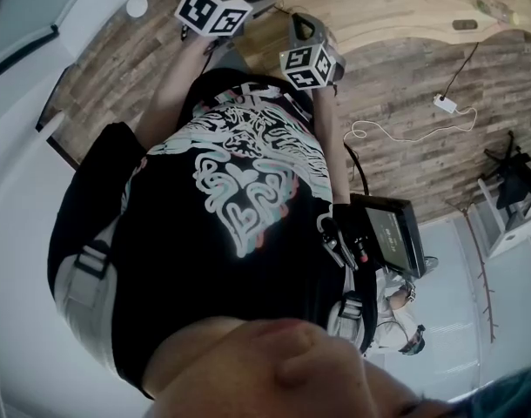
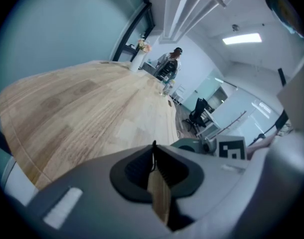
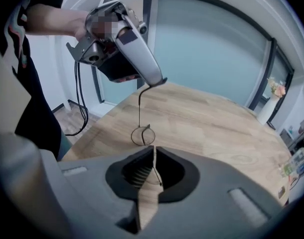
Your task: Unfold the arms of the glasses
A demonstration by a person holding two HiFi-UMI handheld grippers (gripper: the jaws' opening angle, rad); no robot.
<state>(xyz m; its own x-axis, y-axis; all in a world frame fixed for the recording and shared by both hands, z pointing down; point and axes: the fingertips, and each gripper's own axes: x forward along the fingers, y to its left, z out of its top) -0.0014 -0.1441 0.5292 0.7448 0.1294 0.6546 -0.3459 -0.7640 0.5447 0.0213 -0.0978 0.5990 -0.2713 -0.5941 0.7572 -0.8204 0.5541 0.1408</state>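
Observation:
The glasses (image 3: 142, 135) are thin black wire with round lenses, and they hang over the near end of the wooden table (image 3: 217, 118). In the right gripper view my left gripper (image 3: 160, 80) comes in from the upper left, shut on the tip of one arm, which drops straight down to the lens ring. My right gripper (image 3: 154, 147) is shut just under that ring, with a thin wire of the glasses running between its jaws. In the left gripper view the left gripper (image 2: 153, 144) is shut on a dark sliver. The head view shows only both marker cubes (image 1: 213, 7) (image 1: 309, 64).
A white vase with flowers (image 2: 137, 61) and bottles (image 3: 296, 161) stand at the table's far end, where a person (image 2: 171, 63) stands. An office chair (image 2: 197, 114) is beyond. A white cable and power strip (image 1: 444, 103) lie on the wood floor.

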